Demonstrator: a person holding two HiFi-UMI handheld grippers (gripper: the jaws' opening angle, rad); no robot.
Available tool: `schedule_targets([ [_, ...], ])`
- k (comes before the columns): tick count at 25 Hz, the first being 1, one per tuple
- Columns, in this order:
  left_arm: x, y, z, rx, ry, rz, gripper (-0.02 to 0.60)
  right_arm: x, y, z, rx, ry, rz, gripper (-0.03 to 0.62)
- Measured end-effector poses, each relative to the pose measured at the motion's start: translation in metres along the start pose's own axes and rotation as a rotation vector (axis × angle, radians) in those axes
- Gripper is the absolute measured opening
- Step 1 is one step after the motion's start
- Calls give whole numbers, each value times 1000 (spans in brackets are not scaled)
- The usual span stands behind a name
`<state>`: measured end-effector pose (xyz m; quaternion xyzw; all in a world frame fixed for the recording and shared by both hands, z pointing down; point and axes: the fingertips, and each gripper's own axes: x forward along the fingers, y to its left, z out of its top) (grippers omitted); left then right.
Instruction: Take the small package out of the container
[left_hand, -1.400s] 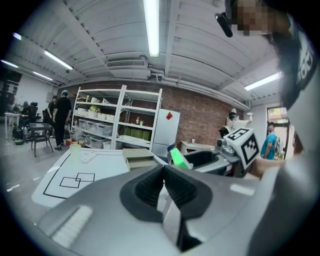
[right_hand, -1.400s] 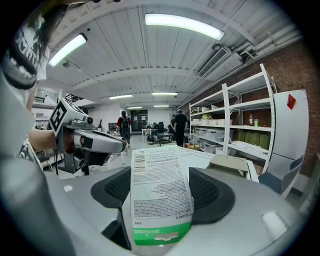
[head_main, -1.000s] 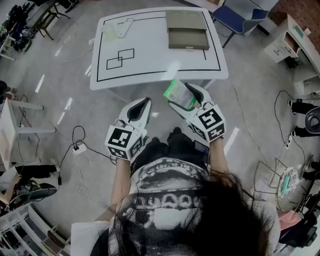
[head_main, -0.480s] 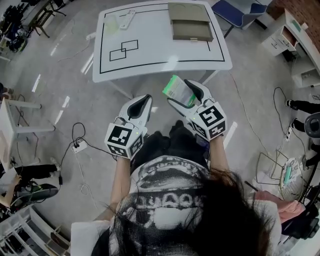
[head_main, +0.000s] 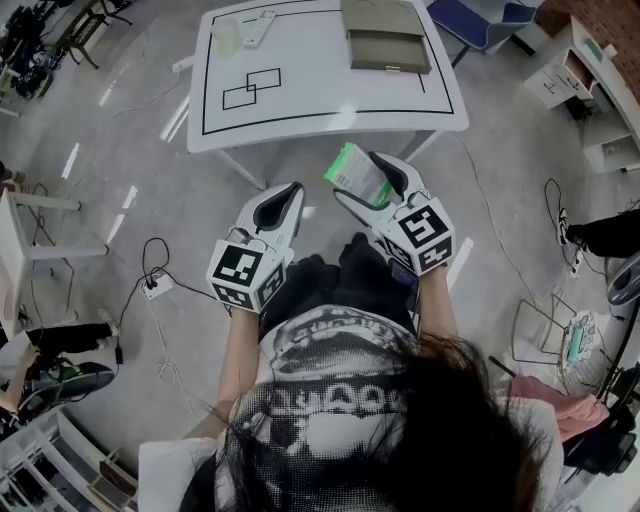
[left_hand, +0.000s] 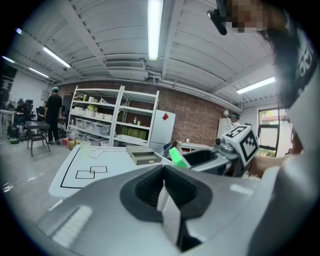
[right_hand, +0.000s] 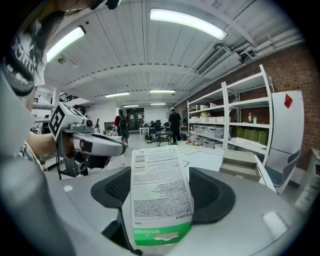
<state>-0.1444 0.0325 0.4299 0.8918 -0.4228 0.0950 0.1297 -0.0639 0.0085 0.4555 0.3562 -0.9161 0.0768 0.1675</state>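
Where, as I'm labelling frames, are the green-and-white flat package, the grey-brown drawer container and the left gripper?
green-and-white flat package (right_hand: 161, 192): right gripper view, printed white face.
grey-brown drawer container (head_main: 380, 16): head view, lighter upper panel.
left gripper (head_main: 284, 191): head view, between its closed jaw tips.

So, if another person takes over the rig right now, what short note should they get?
Right claw: shut on the package, held up over the floor, short of the table.
Left claw: shut, empty.
Container: on the far right part of the table.
Done: the package is out of the container.
Left: probably only to put it down, perhaps on the table.
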Motion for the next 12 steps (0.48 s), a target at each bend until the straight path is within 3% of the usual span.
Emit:
schedule_targets([
  [12,0,-3,-13,20,4,-21,0,-3,3,-12,-28,10,-7,370],
])
